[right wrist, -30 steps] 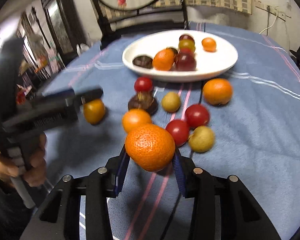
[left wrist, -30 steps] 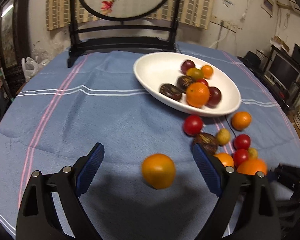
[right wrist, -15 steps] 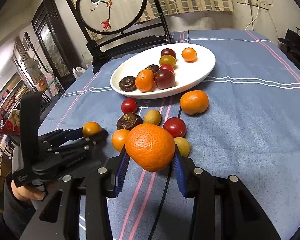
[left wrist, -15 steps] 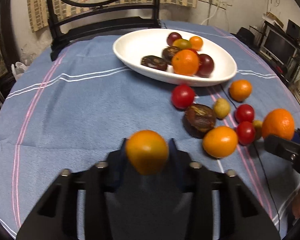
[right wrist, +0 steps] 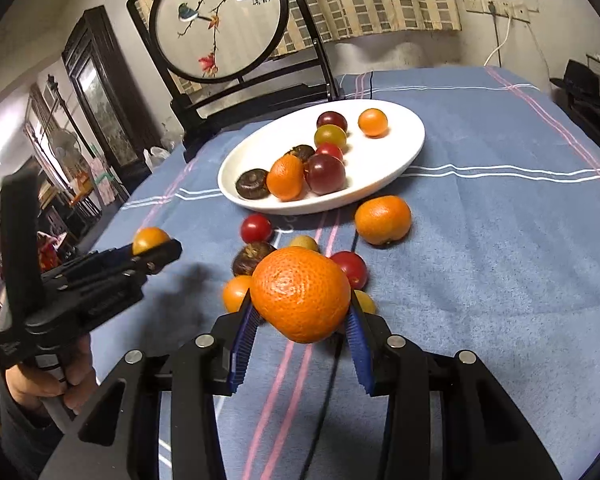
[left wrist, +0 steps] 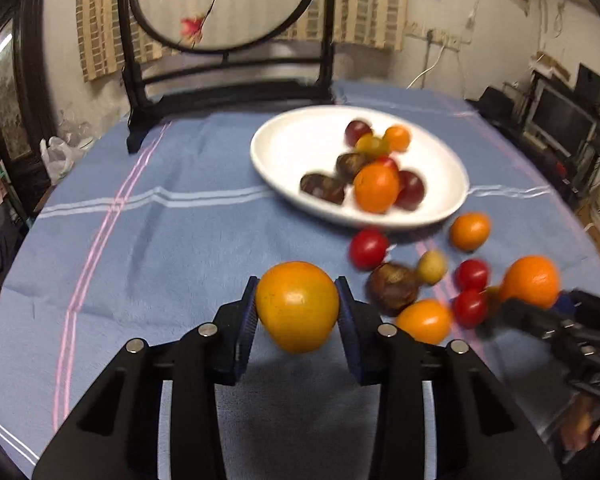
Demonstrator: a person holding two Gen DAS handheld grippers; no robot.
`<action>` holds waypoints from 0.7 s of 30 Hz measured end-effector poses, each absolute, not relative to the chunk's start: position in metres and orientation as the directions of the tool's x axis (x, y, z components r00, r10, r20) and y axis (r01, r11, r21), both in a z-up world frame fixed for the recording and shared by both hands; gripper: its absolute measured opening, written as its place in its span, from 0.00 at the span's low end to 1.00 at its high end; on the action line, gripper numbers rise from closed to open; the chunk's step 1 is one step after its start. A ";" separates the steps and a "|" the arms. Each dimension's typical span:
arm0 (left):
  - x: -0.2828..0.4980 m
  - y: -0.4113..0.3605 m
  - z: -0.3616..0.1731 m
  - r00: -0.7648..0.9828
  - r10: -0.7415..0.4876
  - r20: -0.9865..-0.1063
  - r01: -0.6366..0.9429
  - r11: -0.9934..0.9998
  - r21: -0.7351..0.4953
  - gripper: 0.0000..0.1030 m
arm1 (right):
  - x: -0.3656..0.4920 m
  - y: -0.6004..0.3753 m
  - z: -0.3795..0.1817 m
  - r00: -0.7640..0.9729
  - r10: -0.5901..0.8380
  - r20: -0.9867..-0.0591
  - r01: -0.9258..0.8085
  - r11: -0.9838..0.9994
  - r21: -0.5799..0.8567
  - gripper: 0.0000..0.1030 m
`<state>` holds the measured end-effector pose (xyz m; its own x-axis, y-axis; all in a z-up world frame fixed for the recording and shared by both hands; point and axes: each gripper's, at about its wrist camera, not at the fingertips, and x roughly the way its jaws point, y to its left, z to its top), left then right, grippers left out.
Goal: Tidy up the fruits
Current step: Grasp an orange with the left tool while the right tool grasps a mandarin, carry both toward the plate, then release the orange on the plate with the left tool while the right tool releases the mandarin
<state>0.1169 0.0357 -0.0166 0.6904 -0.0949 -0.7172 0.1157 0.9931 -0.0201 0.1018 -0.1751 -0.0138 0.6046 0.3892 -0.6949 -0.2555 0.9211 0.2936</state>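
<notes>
Orange-yellow and smooth, the small round fruit (left wrist: 297,306) sits clamped between the blue pads of my left hand-held gripper (left wrist: 296,312), lifted clear of the blue striped cloth on the worktop (left wrist: 160,248). It is near-spherical, so I record no clear long axis; it bulges forward past the fingertips, and I cannot make out a stem end. From the right wrist view the same fruit (right wrist: 150,240) shows at the tip of the left hand-held gripper (right wrist: 156,250), well apart from the fruit cluster.

My right hand-held gripper (right wrist: 302,312) is clenched on a dimpled mandarin (right wrist: 300,294), a little wider than it is tall, its broad axis running across between the pads. It projects ahead of the fingertips and hangs above the loose fruit. In the left wrist view this mandarin (left wrist: 530,282) appears at the right edge.

I note a white oval dish (right wrist: 404,148) beyond both tools, holding dark, red, green and orange fruit. Loose pieces lie on the cloth between dish and tools: a red tomato (right wrist: 256,228), a brown fruit (right wrist: 252,262) and another mandarin (right wrist: 382,220) just beside the dish rim.

A hand (right wrist: 48,384) grips the left tool's handle.
</notes>
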 end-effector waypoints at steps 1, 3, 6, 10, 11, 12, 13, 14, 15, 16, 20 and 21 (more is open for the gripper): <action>0.117 0.034 -0.011 0.695 -0.102 -0.712 0.126 0.992 -0.018 0.36 | 0.101 -0.172 -0.009 0.607 0.380 -0.698 -0.258 0.925 0.279 0.42; 0.119 0.031 0.003 0.712 -0.110 -0.694 0.146 0.989 -0.007 0.36 | 0.103 -0.169 0.006 0.609 0.413 -0.678 -0.299 0.910 0.286 0.42; 0.137 0.027 0.022 0.726 -0.128 -0.675 0.156 0.988 -0.019 0.36 | 0.116 -0.166 0.028 0.637 0.403 -0.657 -0.329 0.913 0.241 0.42; 0.174 0.023 0.026 0.723 -0.120 -0.681 0.127 0.991 -0.040 0.36 | 0.152 -0.163 0.038 0.664 0.368 -0.651 -0.327 0.926 0.191 0.42; 0.186 0.022 0.025 0.718 -0.121 -0.686 0.119 0.992 -0.050 0.36 | 0.163 -0.162 0.036 0.662 0.357 -0.659 -0.318 0.930 0.183 0.42; 0.198 0.020 0.023 0.716 -0.111 -0.689 0.107 0.993 -0.049 0.36 | 0.175 -0.162 0.033 0.658 0.346 -0.668 -0.309 0.934 0.179 0.42; 0.206 0.018 0.021 0.714 -0.101 -0.693 0.101 0.994 -0.041 0.36 | 0.188 -0.162 0.028 0.651 0.339 -0.679 -0.302 0.937 0.178 0.42; 0.217 0.016 0.017 0.706 -0.086 -0.703 0.093 0.995 -0.028 0.36 | 0.195 -0.162 0.024 0.647 0.335 -0.685 -0.297 0.938 0.178 0.42; 0.227 0.014 0.013 0.697 -0.073 -0.714 0.080 0.996 -0.023 0.36 | 0.204 -0.162 0.019 0.640 0.328 -0.695 -0.291 0.940 0.176 0.42; 0.233 0.014 0.009 0.690 -0.069 -0.721 0.076 0.997 -0.022 0.36 | 0.214 -0.162 0.013 0.631 0.322 -0.706 -0.282 0.943 0.178 0.42; 0.259 0.006 -0.011 0.663 -0.034 -0.747 0.068 0.998 0.015 0.36 | 0.239 -0.165 -0.002 0.613 0.318 -0.724 -0.259 0.946 0.196 0.42; 0.262 0.005 -0.014 0.658 -0.031 -0.752 0.067 0.998 0.018 0.36 | 0.245 -0.166 -0.005 0.608 0.316 -0.728 -0.250 0.947 0.201 0.42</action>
